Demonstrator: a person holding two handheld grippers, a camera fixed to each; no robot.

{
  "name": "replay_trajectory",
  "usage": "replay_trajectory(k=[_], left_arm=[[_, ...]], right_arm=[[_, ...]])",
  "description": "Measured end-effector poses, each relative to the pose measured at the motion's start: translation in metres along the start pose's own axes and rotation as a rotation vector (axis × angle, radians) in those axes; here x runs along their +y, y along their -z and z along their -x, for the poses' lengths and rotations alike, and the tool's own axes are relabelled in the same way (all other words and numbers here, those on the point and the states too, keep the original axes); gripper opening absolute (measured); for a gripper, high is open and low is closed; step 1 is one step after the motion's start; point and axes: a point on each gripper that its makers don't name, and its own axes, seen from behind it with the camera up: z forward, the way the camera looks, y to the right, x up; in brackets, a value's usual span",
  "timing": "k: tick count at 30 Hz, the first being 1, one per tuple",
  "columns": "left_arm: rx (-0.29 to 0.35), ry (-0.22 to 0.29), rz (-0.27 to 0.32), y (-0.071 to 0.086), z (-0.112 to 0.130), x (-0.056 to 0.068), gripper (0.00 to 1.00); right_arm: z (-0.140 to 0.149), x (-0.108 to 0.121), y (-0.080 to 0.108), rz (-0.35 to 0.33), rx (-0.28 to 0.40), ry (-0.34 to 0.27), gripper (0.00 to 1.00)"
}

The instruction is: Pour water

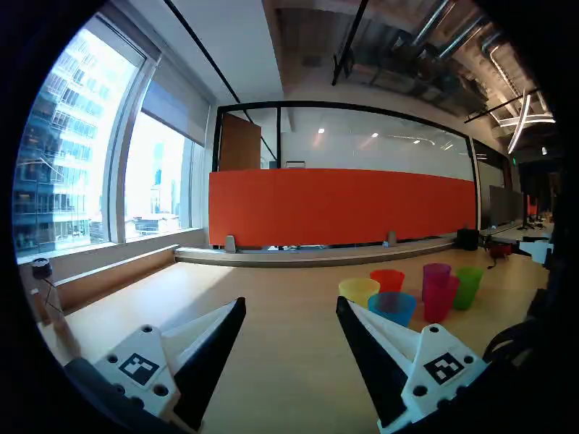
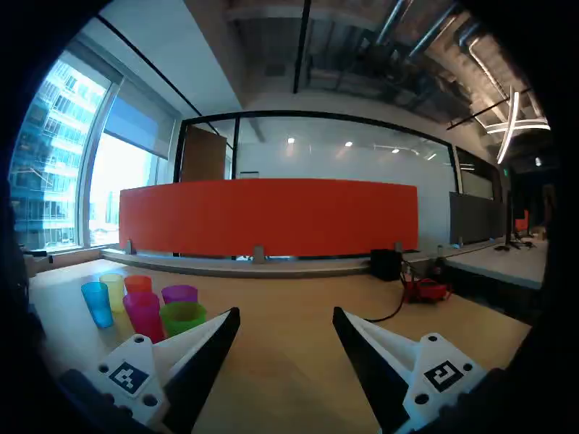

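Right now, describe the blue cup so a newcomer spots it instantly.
Find the long orange partition panel across the back of the light wooden desk. In front of it stands a cluster of coloured plastic cups. The translucent blue plastic cup is the only blue one, at the cluster's edge, next to the yellow plastic cup.

We can't make out any actual text, numbers or brand names anywhere here, honestly. Closest thing is the black-and-white square code markers [image 1: 139, 367] on the left gripper [image 1: 289, 302], sitting at roughly 7 and 5 o'clock in the left gripper view. The right gripper [image 2: 286, 312] carries the same kind at the same spots in the right gripper view, just patterns, no letters.
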Motion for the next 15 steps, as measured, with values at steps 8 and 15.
replay_trajectory(k=[8,15], left_arm=[[0.000,0.000,-0.001,-0.0007,0.0000,0.0002,0.93],[0.000,0.000,-0.009,0.0011,0.0000,-0.0019,0.93]], right_arm=[[-0.0010,-0.0003,-0.0001,0.001,0.000,0.000,0.99],[-0.0013,-0.0009,0.0002,0.001,0.001,0.001,0.99]])
